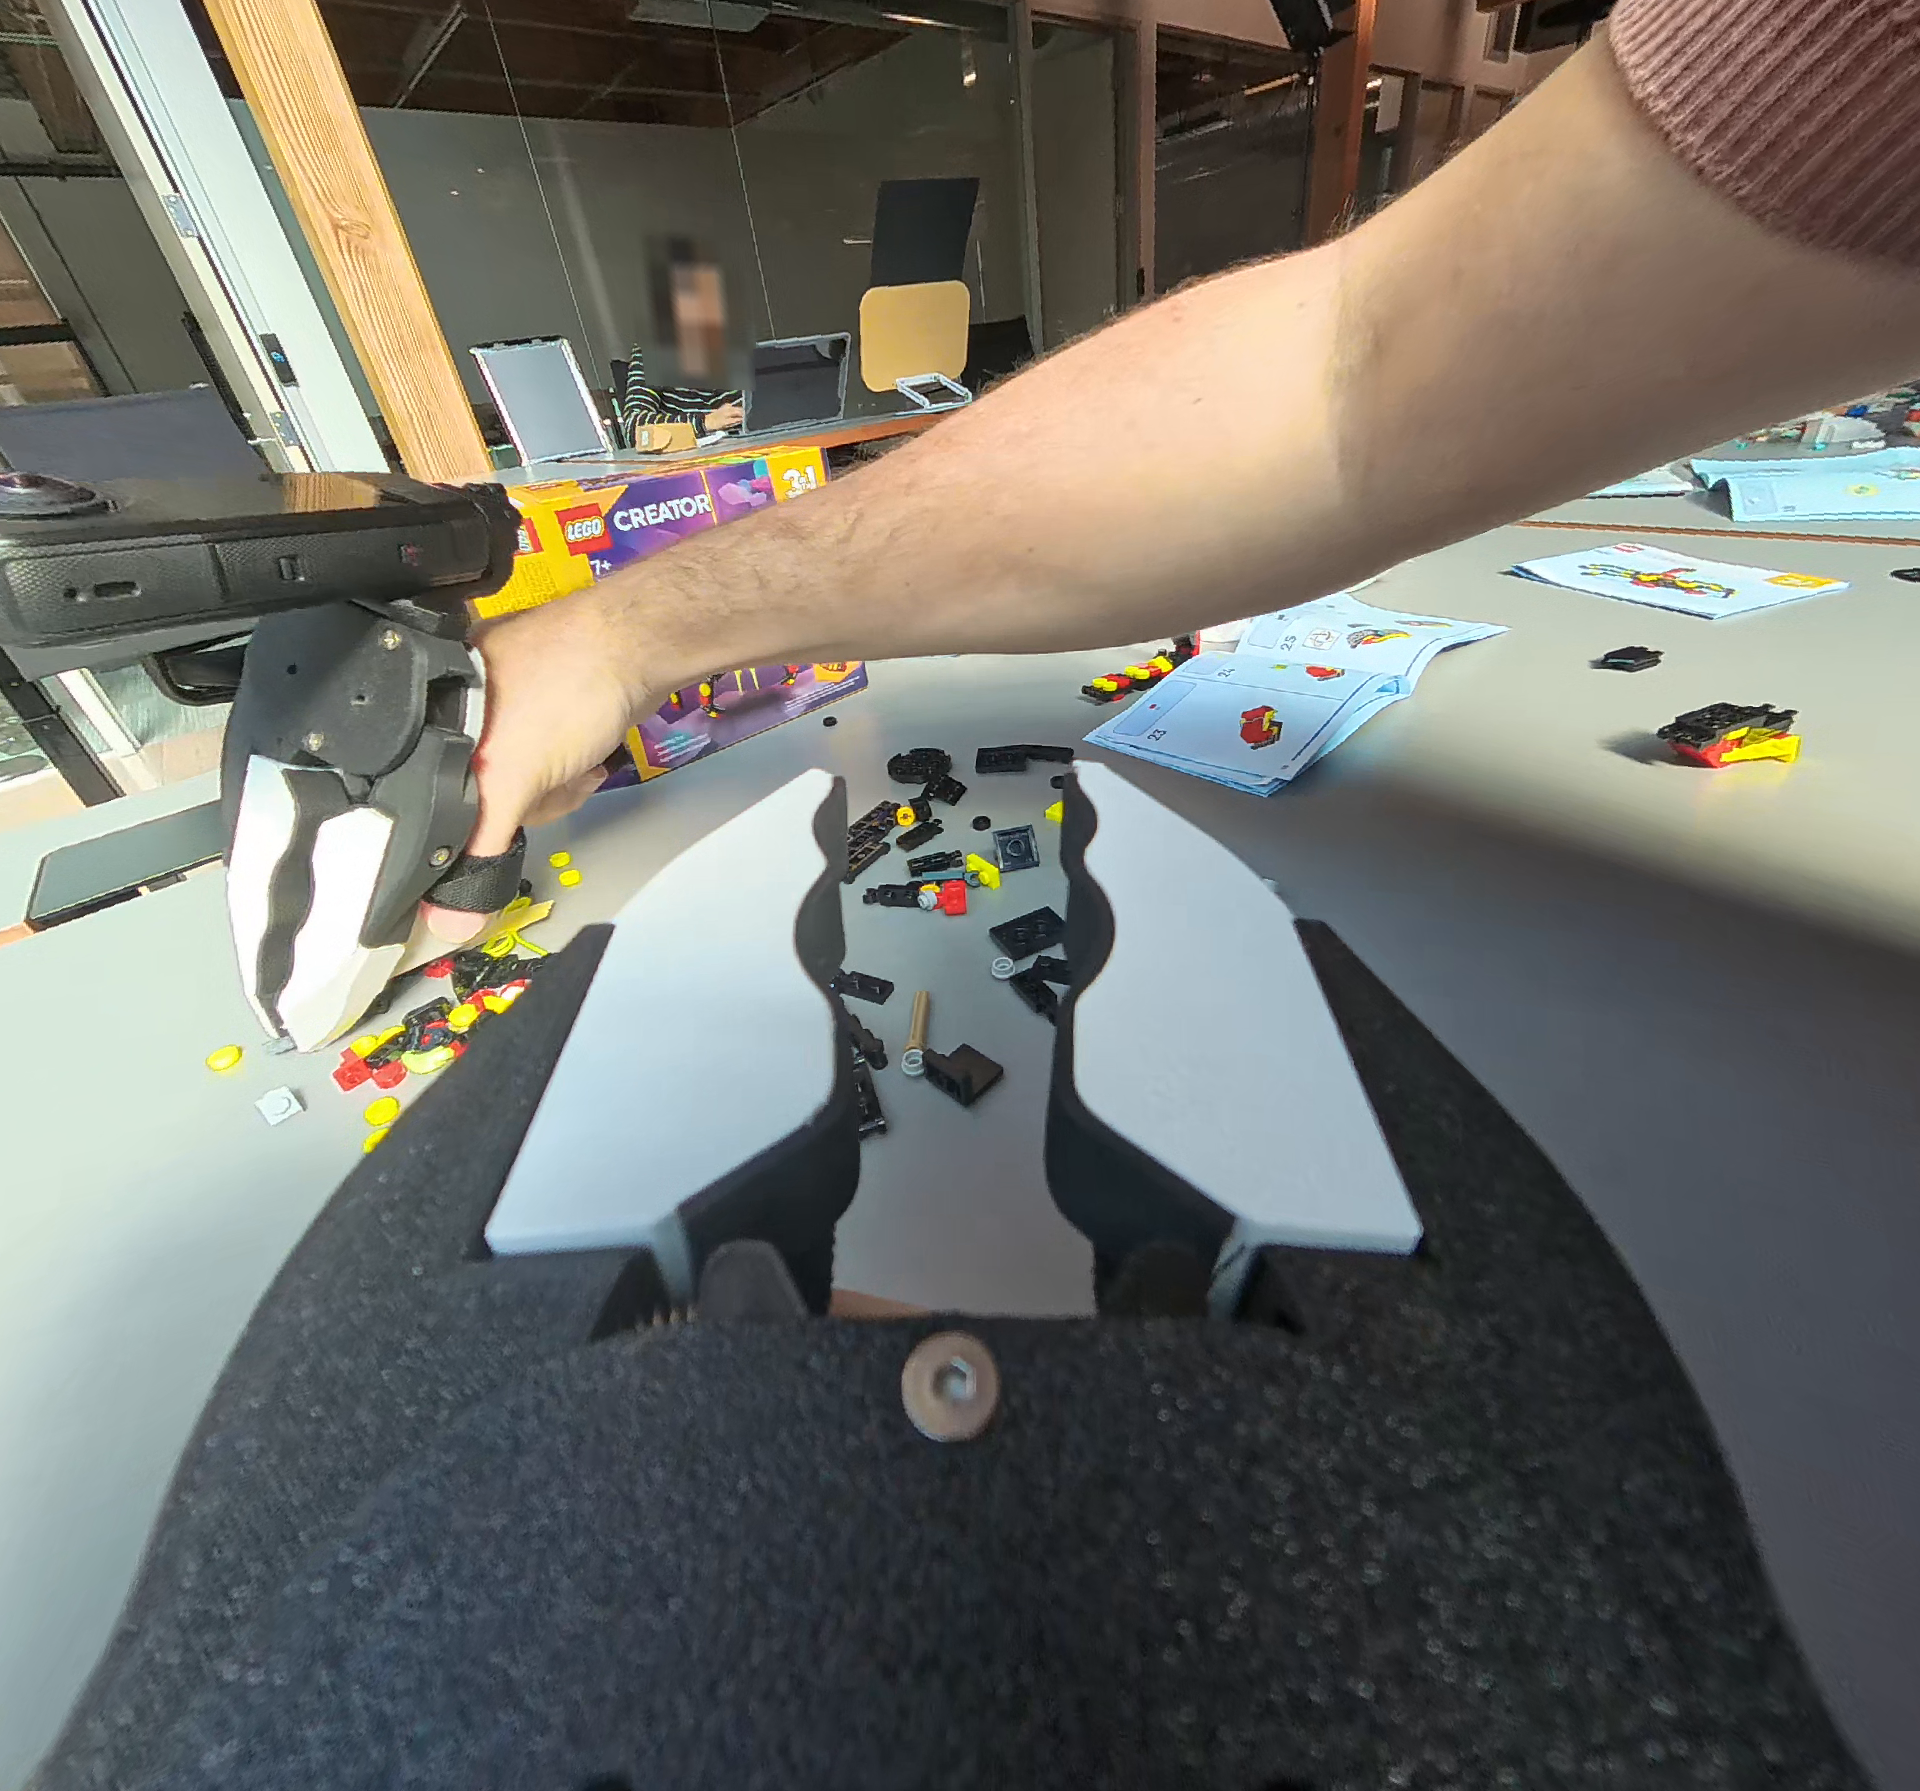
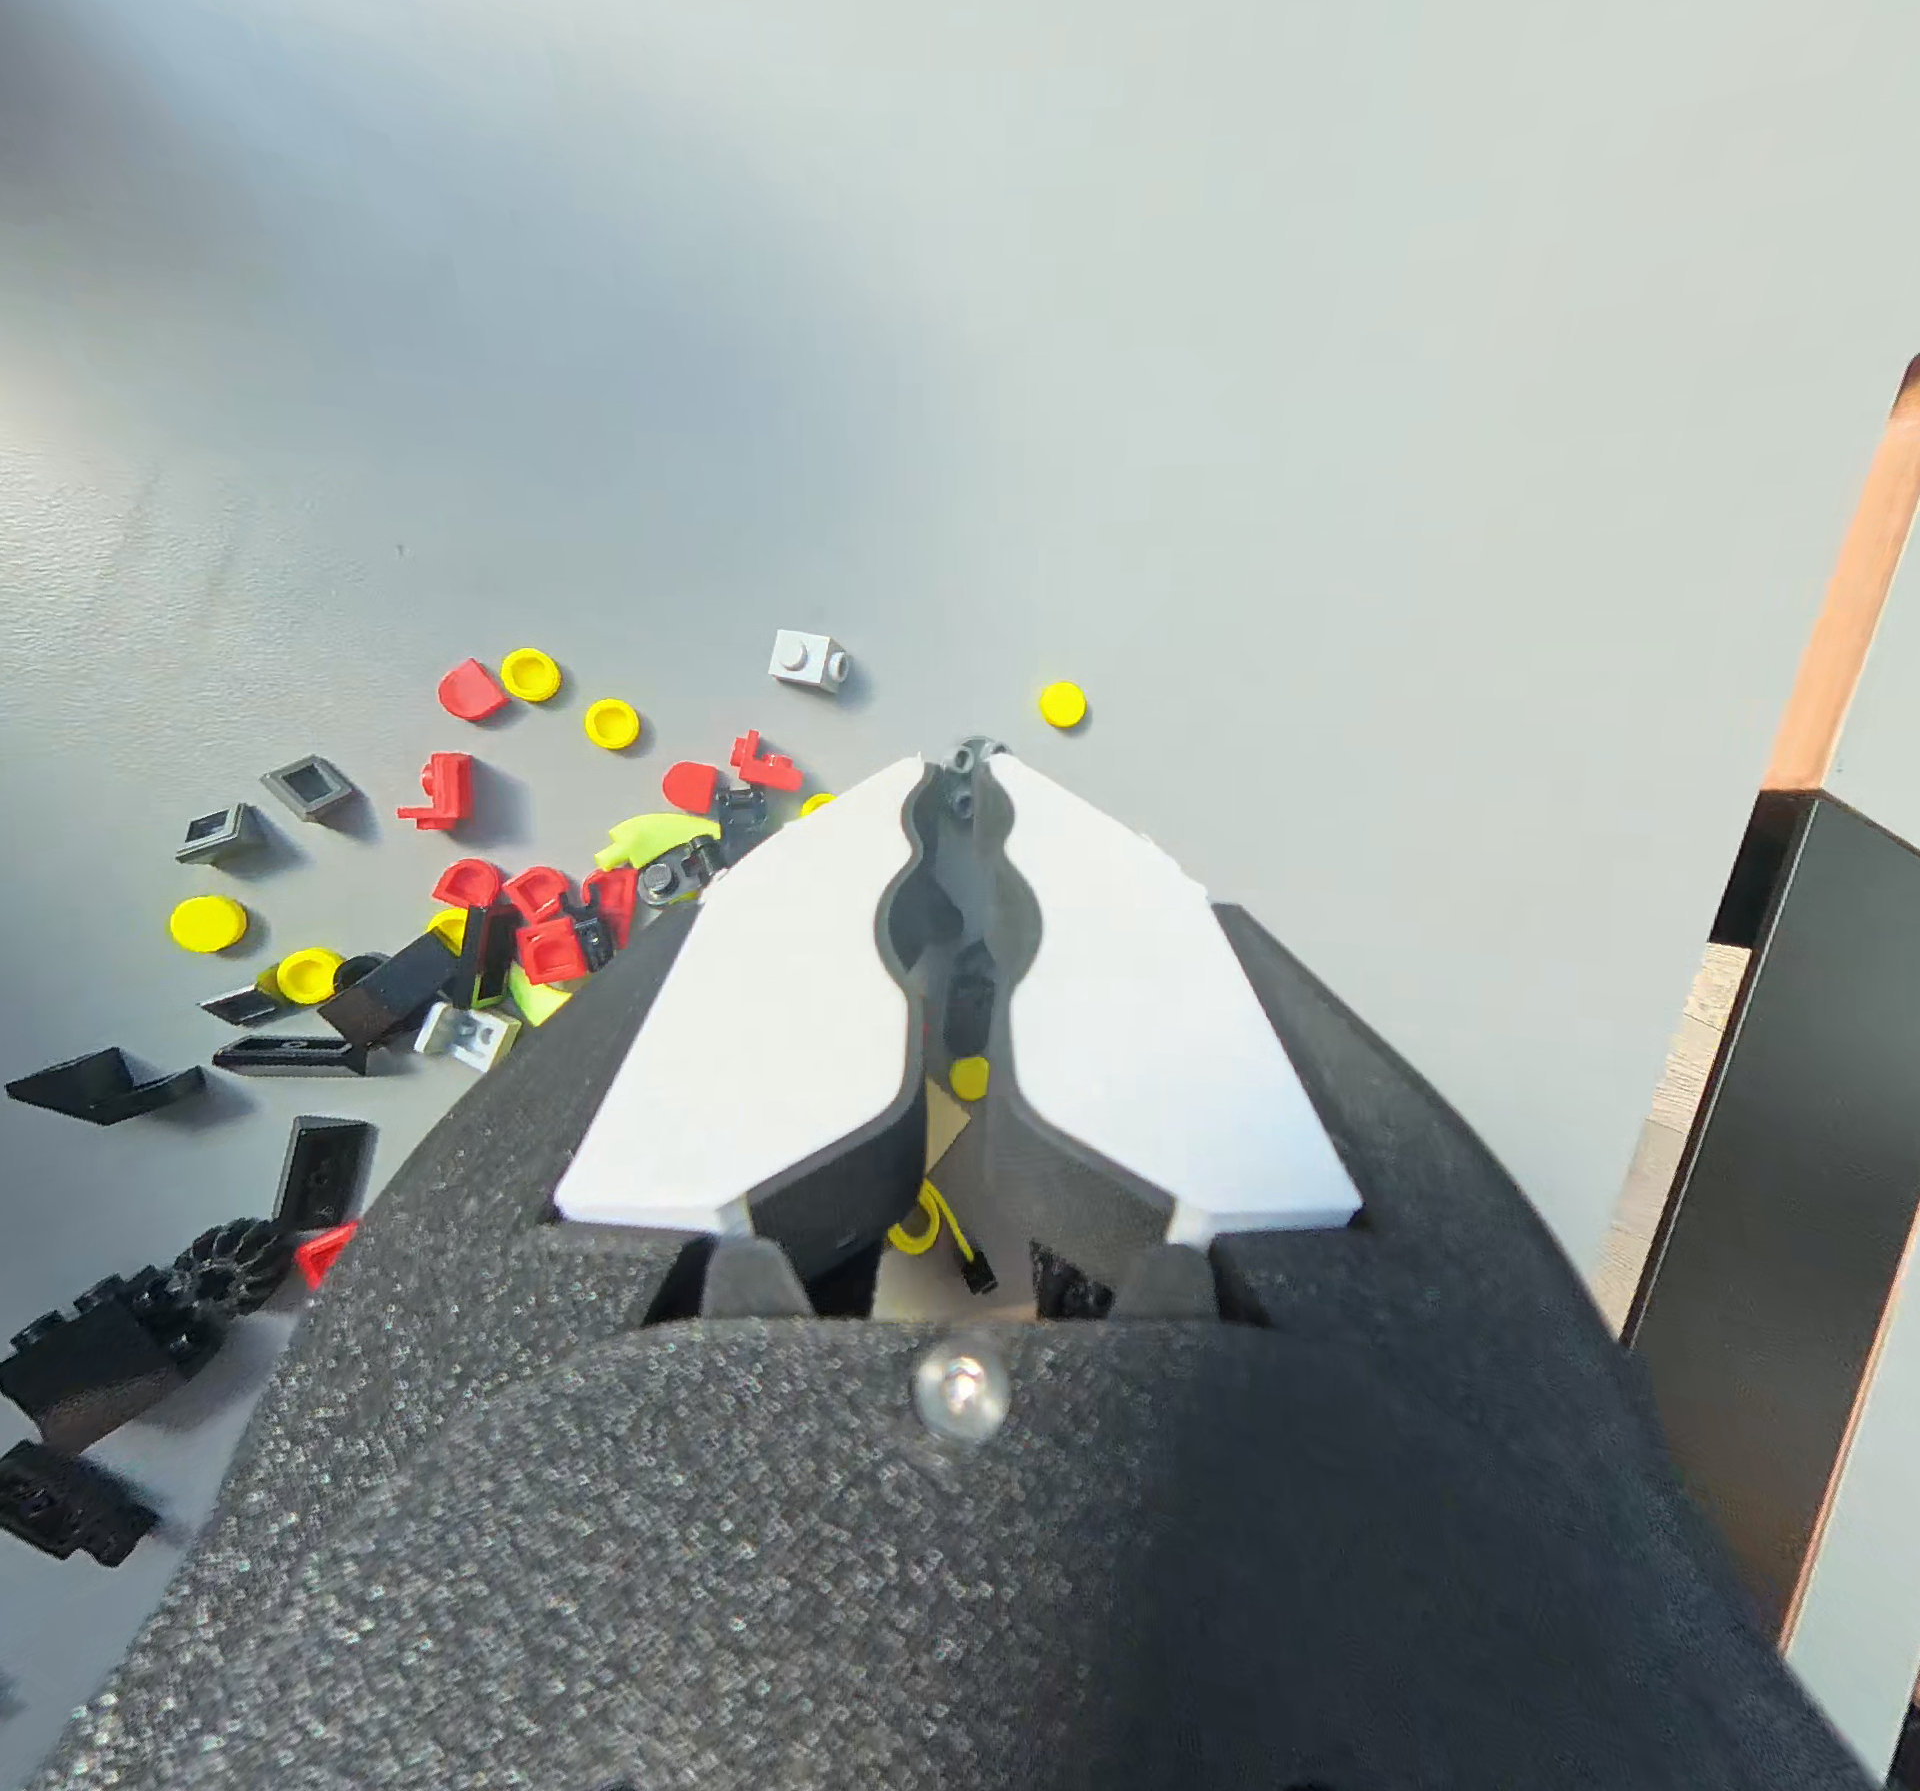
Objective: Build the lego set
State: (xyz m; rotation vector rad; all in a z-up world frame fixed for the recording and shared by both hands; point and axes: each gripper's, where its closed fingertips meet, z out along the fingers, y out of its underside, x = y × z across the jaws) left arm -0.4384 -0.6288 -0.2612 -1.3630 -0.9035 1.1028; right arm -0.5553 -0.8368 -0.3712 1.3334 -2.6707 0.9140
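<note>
My left gripper [image 1: 951, 796] is open and empty, held above loose black pieces [image 1: 940, 868] on the grey table [image 1: 1455, 962]. My right gripper [image 2: 966, 765] is shut on a small dark grey piece [image 2: 966, 785] at its fingertips, which touch the table. It also shows in the left wrist view [image 1: 301, 1014], tips down beside a pile of red, yellow and black pieces [image 1: 426, 1035]. That pile [image 2: 520, 910] lies left of the right gripper. A partly built red, yellow and black model [image 1: 1730, 739] sits at the right.
An open instruction booklet [image 1: 1268, 702] lies beyond the black pieces, another booklet [image 1: 1673, 583] farther right. The set's box [image 1: 675, 598] stands behind the forearm [image 1: 1143, 494] reaching across. A light grey brick [image 2: 808, 659] and a yellow round tile [image 2: 1062, 704] lie near the right tips. A dark bench [image 2: 1787, 1170] is beyond the table edge. The gap from one gripper's tips to the other's is roughly 25 cm.
</note>
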